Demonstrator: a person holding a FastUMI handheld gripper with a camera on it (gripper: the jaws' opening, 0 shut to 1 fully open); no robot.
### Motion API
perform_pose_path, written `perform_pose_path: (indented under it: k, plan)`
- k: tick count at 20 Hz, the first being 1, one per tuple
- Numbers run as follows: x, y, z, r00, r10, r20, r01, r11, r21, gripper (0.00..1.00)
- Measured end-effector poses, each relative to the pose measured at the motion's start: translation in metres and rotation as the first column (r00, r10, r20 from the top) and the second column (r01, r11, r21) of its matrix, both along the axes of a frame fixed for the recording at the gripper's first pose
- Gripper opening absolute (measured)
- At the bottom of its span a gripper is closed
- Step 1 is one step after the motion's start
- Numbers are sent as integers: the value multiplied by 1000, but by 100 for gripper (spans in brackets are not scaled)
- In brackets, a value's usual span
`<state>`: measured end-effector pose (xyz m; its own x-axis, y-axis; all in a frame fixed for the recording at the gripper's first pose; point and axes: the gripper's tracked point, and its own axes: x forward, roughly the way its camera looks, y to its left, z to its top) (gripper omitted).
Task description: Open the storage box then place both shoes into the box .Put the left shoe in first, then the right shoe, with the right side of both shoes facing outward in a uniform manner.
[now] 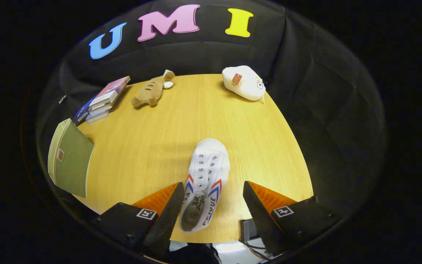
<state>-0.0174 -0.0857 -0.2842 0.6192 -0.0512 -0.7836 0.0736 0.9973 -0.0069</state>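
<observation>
Wood-grain surface (152, 146) carries all items ahead of my tool (214, 198). My tool is spread wide and grips nothing. A white canvas shoe (205, 176) with red and blue side stripes and metal eyelets lies flat between my two fingers, toe pointing away from me, heel end nearest me. The shoe sits closer to my left finger (167, 212), whose inner edge overlaps the shoe's side in view; I cannot tell whether they touch. My right finger (260, 209) stands clear of the shoe, with bare surface showing between them.

A green fabric storage box (70, 157) with a pale rim stands at the surface's left edge, well apart from the shoe. Its lid state cannot be told. Beyond the box lies a stack of books (103, 101). A brown plush toy (152, 91) rests near the far edge, just beside the books. A white plush toy (244, 82) sits at the far right corner.
</observation>
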Motion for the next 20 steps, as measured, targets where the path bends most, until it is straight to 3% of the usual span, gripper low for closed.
perform_pose_path:
  k: [3, 7, 10, 12, 13, 16, 19, 20]
  plan:
    - [-7, -8, -33, 998, 3, -63, -3, 1000, 3, 88]
    - [-12, -4, -71, 989, -37, -145, 49, 996, 79, 87]
    - [-5, 2, -81, 989, -17, -148, 34, 993, 113, 79]
    - [-5, 8, -80, 990, -7, -142, 27, 990, 141, 61]
    - [-3, 9, -83, 991, -9, -134, 29, 989, 146, 46]
    - [-3, 6, -82, 985, -54, -164, 85, 978, 189, 40]
    - [-4, -1, -80, 976, -123, -180, 160, 964, 211, 11]
    - [-5, -1, -80, 975, -129, -181, 167, 962, 215, 7]
